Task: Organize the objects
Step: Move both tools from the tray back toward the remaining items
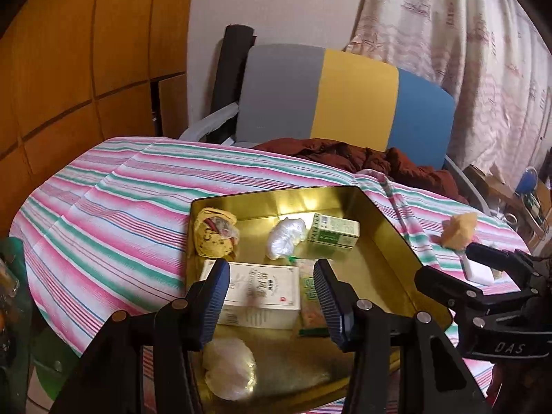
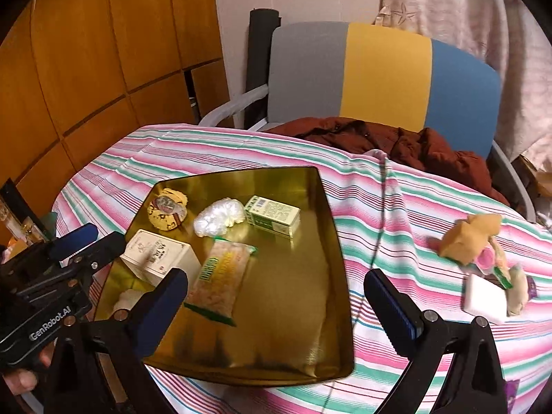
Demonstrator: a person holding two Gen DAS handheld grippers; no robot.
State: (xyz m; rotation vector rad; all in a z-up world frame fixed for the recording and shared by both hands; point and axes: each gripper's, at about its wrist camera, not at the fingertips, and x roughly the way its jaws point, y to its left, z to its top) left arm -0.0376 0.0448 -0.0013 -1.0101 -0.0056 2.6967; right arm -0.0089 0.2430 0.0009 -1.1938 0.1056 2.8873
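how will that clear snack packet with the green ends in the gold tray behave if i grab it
The snack packet looks like thin glossy film, so it will probably flex and slip between the pads. Its loose-looking filling may crush. Lying flat in the gold tray, it seems unlikely to roll.

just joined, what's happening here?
A person is sorting small items into a gold tray on a striped tablecloth. Both grippers are open and hold nothing: the left gripper hovers over the white box in the tray, the right gripper over the tray's bare part. A green box and snack packet are already in. A few items still lie on the cloth to the right.
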